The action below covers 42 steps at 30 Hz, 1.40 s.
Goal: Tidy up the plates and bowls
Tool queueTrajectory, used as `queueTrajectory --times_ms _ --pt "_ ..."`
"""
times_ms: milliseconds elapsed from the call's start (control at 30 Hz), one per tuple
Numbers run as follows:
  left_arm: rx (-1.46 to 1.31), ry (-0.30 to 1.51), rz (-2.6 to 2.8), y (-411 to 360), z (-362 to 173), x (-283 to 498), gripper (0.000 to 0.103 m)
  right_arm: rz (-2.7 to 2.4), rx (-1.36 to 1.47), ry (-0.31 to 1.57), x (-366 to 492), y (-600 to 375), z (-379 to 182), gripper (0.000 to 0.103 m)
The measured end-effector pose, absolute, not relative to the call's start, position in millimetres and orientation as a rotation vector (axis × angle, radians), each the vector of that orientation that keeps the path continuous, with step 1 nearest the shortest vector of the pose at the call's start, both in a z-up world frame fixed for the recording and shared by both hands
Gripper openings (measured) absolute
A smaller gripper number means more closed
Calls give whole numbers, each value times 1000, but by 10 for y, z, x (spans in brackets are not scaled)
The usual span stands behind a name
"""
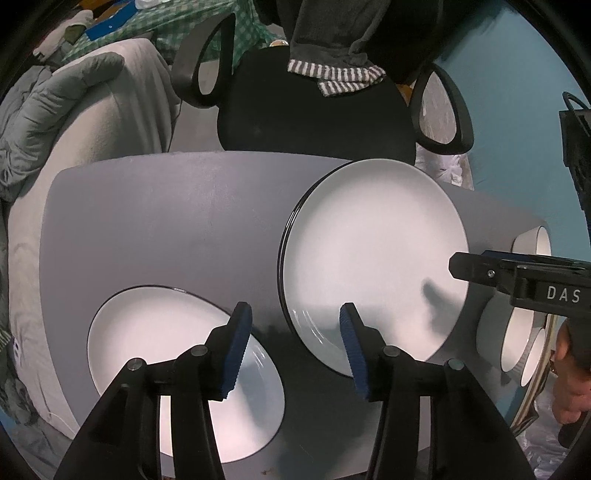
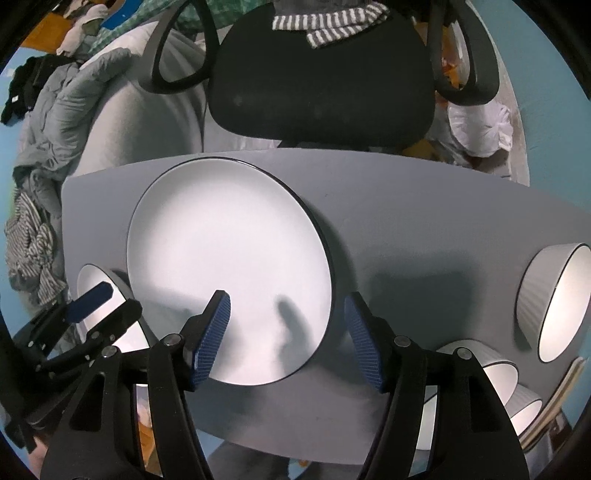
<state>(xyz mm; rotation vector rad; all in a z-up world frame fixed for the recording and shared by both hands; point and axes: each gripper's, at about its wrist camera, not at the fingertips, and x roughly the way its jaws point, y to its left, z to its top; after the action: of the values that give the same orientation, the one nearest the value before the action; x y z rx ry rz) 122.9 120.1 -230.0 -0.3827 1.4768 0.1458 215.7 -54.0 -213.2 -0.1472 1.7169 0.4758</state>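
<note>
Above the grey counter (image 2: 388, 206), both grippers hover with nothing held. Left gripper (image 1: 295, 347): jaws spread wide, blue pads (image 1: 236, 350) clear of everything; left pad over the near plate (image 1: 155, 354), right pad over the near rim of the stacked plates (image 1: 373, 258). Right gripper (image 2: 286, 339): jaws also wide open, left pad over the stack's lower part, right pad over bare counter just beside the stack's rim.

Plates: white with a thin dark rim. The near plate lies flat at the counter's near-left. The stack sits mid-counter, toward the far edge; layered rims show on its left side, count unclear.

Bowls: ribbed white, dark rim, at the counter's right end. One bowl (image 2: 554, 299) stands apart, further back. Two more bowls (image 2: 495, 365) sit at the near-right corner, close together; whether they touch, can't tell. Fisheye distortion makes their tilt unreadable.

Beyond the counter: black office chair (image 2: 321, 88) with a grey striped cloth (image 2: 328, 24) draped over it, grey bedding (image 1: 92, 122) to the left.
</note>
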Motion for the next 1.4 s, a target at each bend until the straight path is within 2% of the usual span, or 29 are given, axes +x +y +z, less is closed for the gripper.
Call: queueTrajectory --times_ms 200,400,500,700,1200,1400 --pt "-402 1437 165 1231 -2104 1092 65 497 -216 1654 2064 -504 -1964 68" --pt "-386 1410 200 1276 -1897 902 68 514 -334 1575 1952 -418 -1782 69" --pt "-379 1399 223 1307 -1785 784 74 513 -401 1536 1890 -380 -1708 70" --pt "-387 1372 231 1361 -1599 596 74 516 -517 1474 1722 -342 -1585 71" --pt "-358 1397 324 1500 -1405 93 75 580 -562 1409 1384 -300 -1177 71" --pt "-426 1387 363 1628 -1398 -110 75 610 -591 1387 1301 -229 -1086 71"
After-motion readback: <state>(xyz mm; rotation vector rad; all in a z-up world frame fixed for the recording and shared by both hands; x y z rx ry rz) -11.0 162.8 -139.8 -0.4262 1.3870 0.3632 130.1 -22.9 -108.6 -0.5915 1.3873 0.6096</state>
